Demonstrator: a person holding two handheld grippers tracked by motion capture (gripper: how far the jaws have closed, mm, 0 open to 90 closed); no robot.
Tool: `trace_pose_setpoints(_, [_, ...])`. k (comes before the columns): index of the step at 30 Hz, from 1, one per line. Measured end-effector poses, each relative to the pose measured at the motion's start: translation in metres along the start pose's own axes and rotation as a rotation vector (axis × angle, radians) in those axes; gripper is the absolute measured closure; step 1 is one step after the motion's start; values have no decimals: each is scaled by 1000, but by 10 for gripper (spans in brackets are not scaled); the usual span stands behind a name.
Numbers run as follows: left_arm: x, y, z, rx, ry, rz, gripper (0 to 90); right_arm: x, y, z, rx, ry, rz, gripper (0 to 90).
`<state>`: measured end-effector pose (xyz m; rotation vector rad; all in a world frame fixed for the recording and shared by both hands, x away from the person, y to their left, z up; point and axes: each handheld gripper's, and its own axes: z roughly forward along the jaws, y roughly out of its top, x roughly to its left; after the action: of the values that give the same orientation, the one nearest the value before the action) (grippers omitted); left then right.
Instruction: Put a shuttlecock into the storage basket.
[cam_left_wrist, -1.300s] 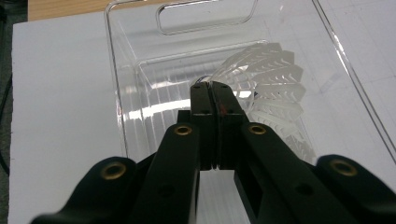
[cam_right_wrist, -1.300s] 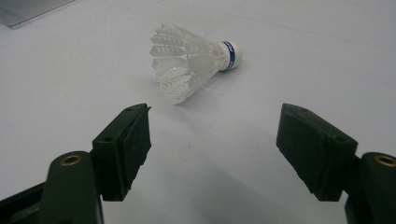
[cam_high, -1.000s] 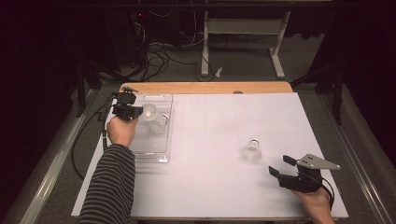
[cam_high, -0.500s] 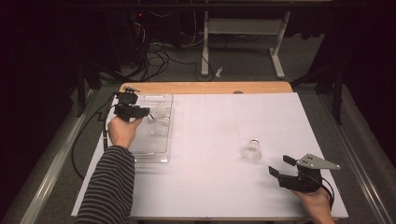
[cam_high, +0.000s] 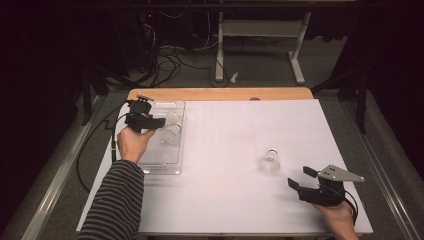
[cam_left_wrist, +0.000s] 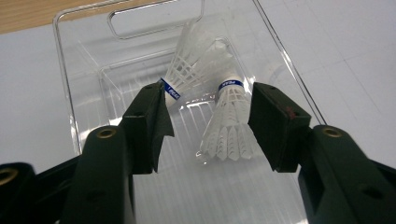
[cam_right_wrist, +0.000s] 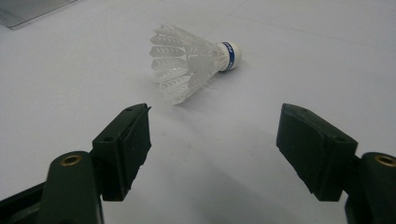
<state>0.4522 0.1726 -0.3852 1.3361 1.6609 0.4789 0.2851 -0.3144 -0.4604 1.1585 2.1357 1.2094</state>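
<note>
A clear plastic tray (cam_high: 160, 165) sits at the table's left with two white shuttlecocks (cam_high: 172, 132) in it. My left gripper (cam_high: 159, 122) hovers over the tray, and its jaws have just been opening. In the left gripper view one shuttlecock (cam_left_wrist: 229, 126) lies on the tray floor (cam_left_wrist: 84, 56) between the open jaws (cam_left_wrist: 208, 128), untouched by the pads. The other shuttlecock (cam_left_wrist: 196, 60) lies behind it. A third shuttlecock (cam_high: 270, 161) lies on its side on the white table. My right gripper (cam_high: 299, 177) stands open just short of it (cam_right_wrist: 187, 60), with nothing between the jaws (cam_right_wrist: 212, 144).
White paper (cam_high: 240, 130) covers the tabletop, with a strip of wood (cam_high: 220, 94) along the far edge. A metal rail (cam_high: 55, 175) runs past the table's left side. Cables and a table frame (cam_high: 260, 30) lie on the dark floor beyond.
The left gripper's jaws have spread apart over the tray, and the shuttlecock they held now lies in the tray. The right gripper has not moved.
</note>
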Motion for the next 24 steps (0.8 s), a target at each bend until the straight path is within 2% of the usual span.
trace_pose_setpoints(9, [-1, -5, -9, 7, -23, 7, 438, 0, 0, 0, 0, -1, 0, 269])
trace_pose_setpoints(13, [-2, -6, -17, -29, -38, 10, 436, 0, 0, 0, -1, -1, 1, 269])
trace_pose_setpoints(17, [-3, -10, -24, -25, -55, 23, 428, 0, 0, 0, -2, -1, 2, 269])
trace_pose_setpoints(24, [-3, -16, -35, -40, -87, 22, 410, 0, 0, 0, -4, -1, -1, 269])
